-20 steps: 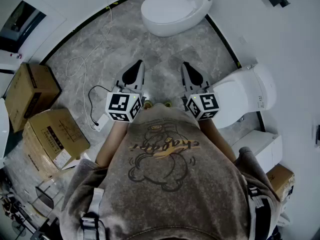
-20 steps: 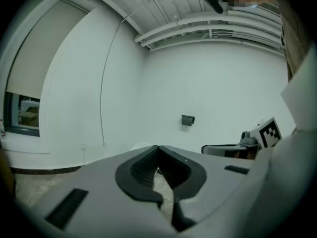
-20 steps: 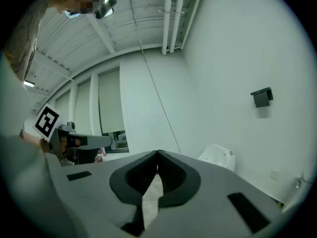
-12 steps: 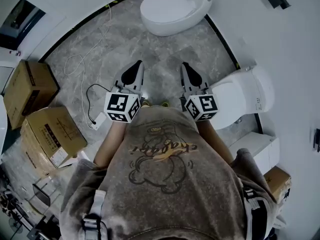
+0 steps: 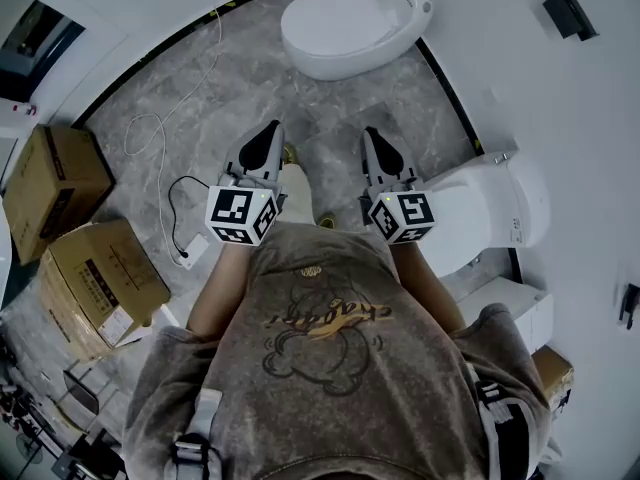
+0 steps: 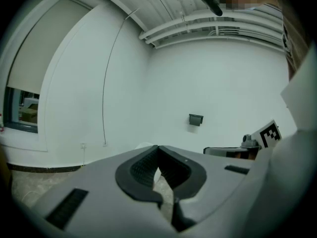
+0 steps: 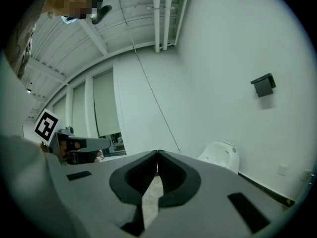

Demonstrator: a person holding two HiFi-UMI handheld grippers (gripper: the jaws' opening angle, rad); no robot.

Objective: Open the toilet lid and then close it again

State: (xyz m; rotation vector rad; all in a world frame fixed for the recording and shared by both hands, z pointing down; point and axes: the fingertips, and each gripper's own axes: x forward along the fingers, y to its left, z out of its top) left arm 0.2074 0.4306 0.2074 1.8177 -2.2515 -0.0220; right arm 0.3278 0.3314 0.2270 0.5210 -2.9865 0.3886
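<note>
Grey marble floor (image 5: pixel 330 108) | far toilet lid (image 5: pixel 350 13) down | cardboard boxes (image 5: pixel 105 280) closed

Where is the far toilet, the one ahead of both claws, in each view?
Head view: far toilet at top centre.
Left gripper view: probably the white hump just left of centre, mostly hidden.
Right gripper view: far toilet low, right of centre.
Shared landmark: black wall box.
</note>
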